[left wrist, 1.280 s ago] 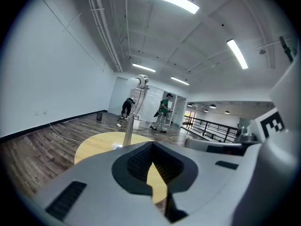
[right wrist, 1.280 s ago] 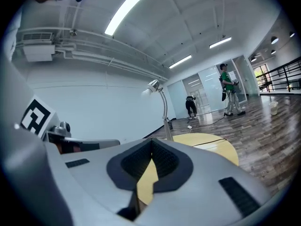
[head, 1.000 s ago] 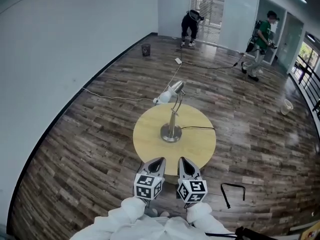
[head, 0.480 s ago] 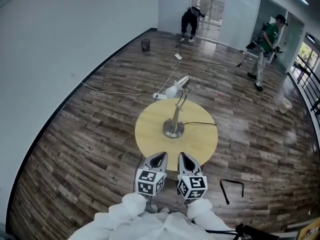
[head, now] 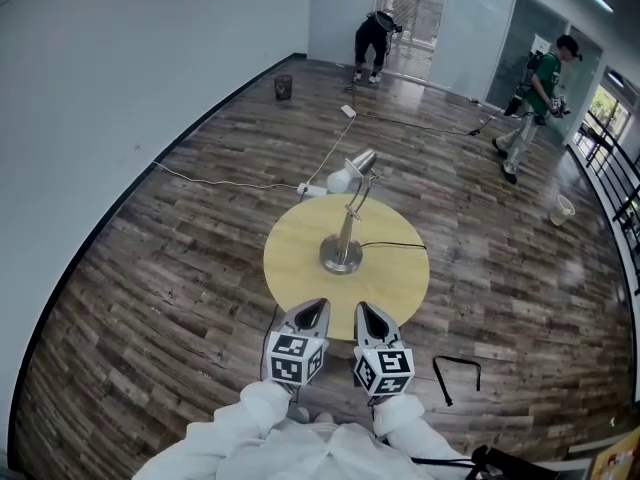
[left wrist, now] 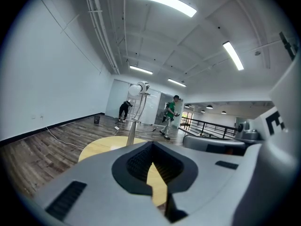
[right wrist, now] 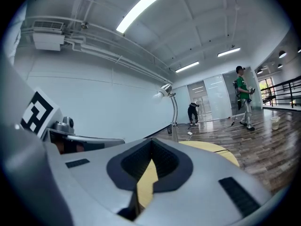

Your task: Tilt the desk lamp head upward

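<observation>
A silver desk lamp (head: 343, 230) stands on a round yellow table (head: 395, 288). Its base (head: 340, 258) sits near the table's middle, and its head (head: 350, 172) hangs out past the far edge, tilted down to the left. In the left gripper view the lamp (left wrist: 136, 108) rises ahead; in the right gripper view the lamp (right wrist: 170, 108) stands left of centre. My left gripper (head: 311, 314) and right gripper (head: 368, 317) hover side by side over the table's near edge, both shut and empty, well short of the lamp.
A black cord (head: 392, 246) runs from the lamp base off the table's right side. A white cable (head: 220, 180) trails over the wooden floor. A black frame (head: 455, 371) lies on the floor to the right. Two people (head: 375, 36) (head: 534, 93) work far off; a small bin (head: 283, 86) stands by the wall.
The view has shifted slightly; the table and lamp sit a little higher and further left in the head view. The far person on the right has walked further right. Both grippers keep their pose.
</observation>
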`<state>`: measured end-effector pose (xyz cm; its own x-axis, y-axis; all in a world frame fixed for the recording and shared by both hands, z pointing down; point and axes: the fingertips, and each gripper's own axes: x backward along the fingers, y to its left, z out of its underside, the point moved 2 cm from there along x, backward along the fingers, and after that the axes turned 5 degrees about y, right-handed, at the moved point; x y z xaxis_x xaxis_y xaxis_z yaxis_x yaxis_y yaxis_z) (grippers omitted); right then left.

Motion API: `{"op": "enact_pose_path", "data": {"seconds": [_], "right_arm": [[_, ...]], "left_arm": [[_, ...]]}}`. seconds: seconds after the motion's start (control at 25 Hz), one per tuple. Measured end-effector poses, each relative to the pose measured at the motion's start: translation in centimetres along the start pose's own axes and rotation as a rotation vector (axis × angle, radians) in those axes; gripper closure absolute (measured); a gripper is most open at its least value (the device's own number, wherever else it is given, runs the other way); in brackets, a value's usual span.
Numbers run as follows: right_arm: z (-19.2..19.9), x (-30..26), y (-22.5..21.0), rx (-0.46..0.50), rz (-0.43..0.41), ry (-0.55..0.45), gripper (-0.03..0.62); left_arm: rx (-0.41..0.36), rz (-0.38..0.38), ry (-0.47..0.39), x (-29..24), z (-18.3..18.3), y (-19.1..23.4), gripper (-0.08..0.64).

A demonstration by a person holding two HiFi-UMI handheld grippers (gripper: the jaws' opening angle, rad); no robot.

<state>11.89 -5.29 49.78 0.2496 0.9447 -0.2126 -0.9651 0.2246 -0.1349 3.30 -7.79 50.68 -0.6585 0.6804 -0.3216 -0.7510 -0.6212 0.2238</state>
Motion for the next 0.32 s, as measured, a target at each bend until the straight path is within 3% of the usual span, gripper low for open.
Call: {"op": "enact_pose_path", "data": {"seconds": [0.32], "right_arm": [[-0.72, 0.21, -0.51, 0.004, 0.002, -0.007, 0.578]], "left_arm": [[-0.018, 0.003, -0.006, -0.21, -0.78, -0.64, 0.557]]}}
